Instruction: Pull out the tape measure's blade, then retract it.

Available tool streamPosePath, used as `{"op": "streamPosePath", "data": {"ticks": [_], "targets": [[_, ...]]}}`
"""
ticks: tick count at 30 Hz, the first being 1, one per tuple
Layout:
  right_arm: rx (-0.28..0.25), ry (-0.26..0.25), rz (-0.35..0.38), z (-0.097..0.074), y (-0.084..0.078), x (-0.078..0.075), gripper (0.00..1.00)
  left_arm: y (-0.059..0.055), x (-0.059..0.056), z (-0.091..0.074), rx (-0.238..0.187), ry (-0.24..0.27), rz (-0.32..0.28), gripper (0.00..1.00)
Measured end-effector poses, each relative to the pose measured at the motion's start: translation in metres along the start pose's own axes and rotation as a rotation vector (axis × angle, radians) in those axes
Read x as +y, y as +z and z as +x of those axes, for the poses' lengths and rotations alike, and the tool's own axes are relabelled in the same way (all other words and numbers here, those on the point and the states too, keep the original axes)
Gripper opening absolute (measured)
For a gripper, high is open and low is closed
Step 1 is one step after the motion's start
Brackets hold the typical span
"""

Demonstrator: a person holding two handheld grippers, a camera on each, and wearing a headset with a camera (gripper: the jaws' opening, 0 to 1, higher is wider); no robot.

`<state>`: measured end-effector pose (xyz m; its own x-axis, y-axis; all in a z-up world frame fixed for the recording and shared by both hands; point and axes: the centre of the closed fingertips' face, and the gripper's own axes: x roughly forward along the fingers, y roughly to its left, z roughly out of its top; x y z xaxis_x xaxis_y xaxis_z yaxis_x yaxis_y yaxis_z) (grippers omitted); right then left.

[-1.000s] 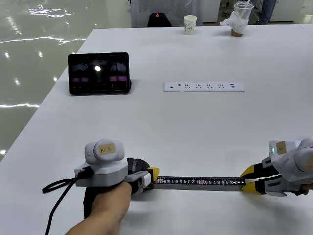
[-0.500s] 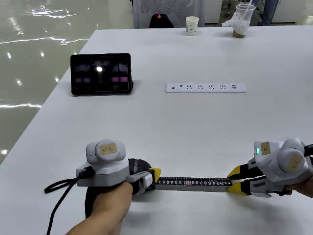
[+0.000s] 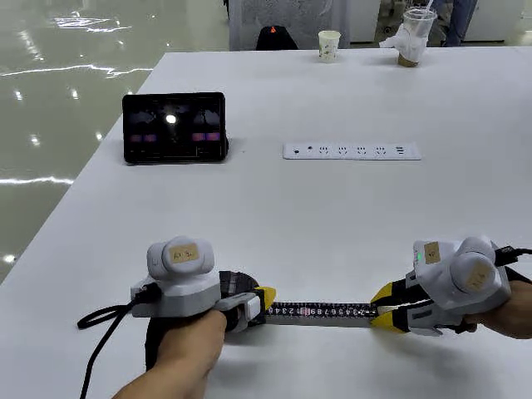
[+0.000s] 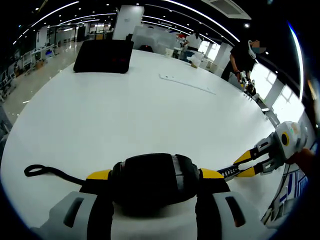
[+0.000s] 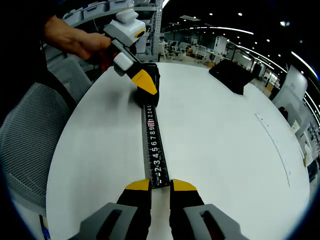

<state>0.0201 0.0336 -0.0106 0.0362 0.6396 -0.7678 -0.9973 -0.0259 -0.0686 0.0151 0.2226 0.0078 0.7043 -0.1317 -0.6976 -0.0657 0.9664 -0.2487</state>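
A black tape measure case [image 3: 235,289] sits on the white table, clamped between the yellow-tipped jaws of my left gripper [image 3: 253,301]. In the left gripper view the case [image 4: 154,180] bulges between the jaws. Its black blade [image 3: 320,311] with white numerals runs flat along the table to the right. My right gripper [image 3: 382,306] is shut on the blade's end. In the right gripper view the blade [image 5: 151,150] stretches from my right gripper [image 5: 159,185] to the case [image 5: 147,85]. A black wrist strap [image 3: 100,316] trails left of the case.
A dark tablet [image 3: 174,126] stands at the back left. A white power strip [image 3: 352,151] lies mid-table. A paper cup [image 3: 329,45] and a plastic cup wrapped in tissue [image 3: 408,35] stand at the far edge. The near table edge runs close below both grippers.
My right gripper has moved left toward the case, and the exposed blade has grown shorter. The left gripper and case have stayed put.
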Motion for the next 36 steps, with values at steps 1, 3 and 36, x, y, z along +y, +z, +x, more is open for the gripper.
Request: {"op": "streamPosePath", "data": {"ticks": [1, 3, 36], "targets": [[-0.004, 0.002, 0.002, 0.001, 0.002, 0.000, 0.10, 0.000, 0.000, 0.000, 0.001, -0.001, -0.001, 0.62], [-0.003, 0.003, -0.003, 0.004, 0.005, 0.001, 0.10, 0.000, 0.000, 0.000, 0.002, -0.002, -0.001, 0.62], [-0.049, 0.027, 0.001, 0.034, 0.040, 0.006, 0.10, 0.000, 0.000, 0.000, 0.009, -0.018, -0.012, 0.62]]}}
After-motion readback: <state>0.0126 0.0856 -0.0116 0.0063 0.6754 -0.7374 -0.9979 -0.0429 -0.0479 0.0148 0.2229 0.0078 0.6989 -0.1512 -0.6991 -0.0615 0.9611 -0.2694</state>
